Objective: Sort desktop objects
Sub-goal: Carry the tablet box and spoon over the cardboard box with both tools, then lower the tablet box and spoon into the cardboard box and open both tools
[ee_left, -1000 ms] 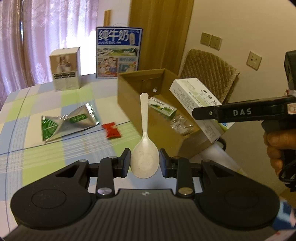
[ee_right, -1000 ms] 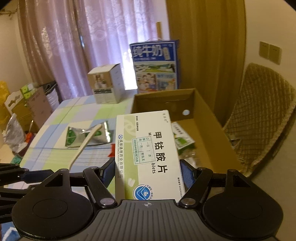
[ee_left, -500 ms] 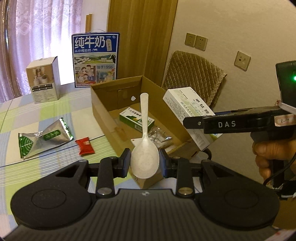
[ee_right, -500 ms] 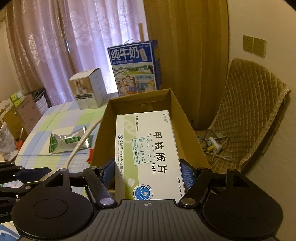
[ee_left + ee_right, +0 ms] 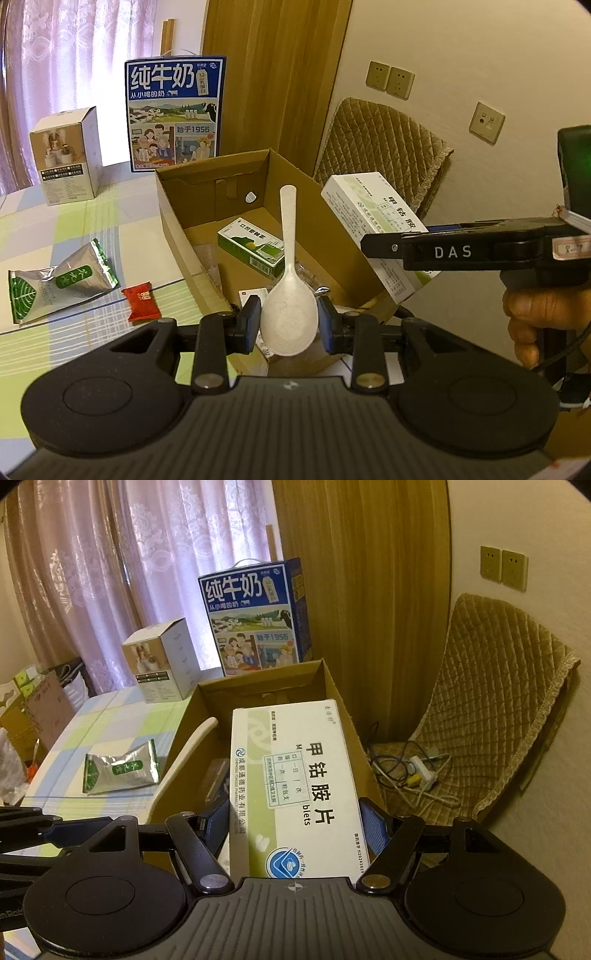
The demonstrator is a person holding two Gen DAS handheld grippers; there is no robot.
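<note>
Hovering spoon (image 5: 288, 317) above carton rim (image 5: 192, 254)

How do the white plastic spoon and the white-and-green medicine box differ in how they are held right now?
The white plastic spoon is gripped at its bowl by the left hand-held gripper, handle pointing forward; the white-and-green medicine box is clamped across its flat width by the right hand-held gripper. The spoon is slim and rounded, the box broad and printed. Both hang above the open brown cardboard box.

The left gripper (image 5: 289, 320) is clamped, a white spoon (image 5: 288, 295) pinched by its bowl between the jaws. The right gripper (image 5: 295, 823) is likewise closed, a medicine box (image 5: 295, 786) lying flat between its jaws.
</note>
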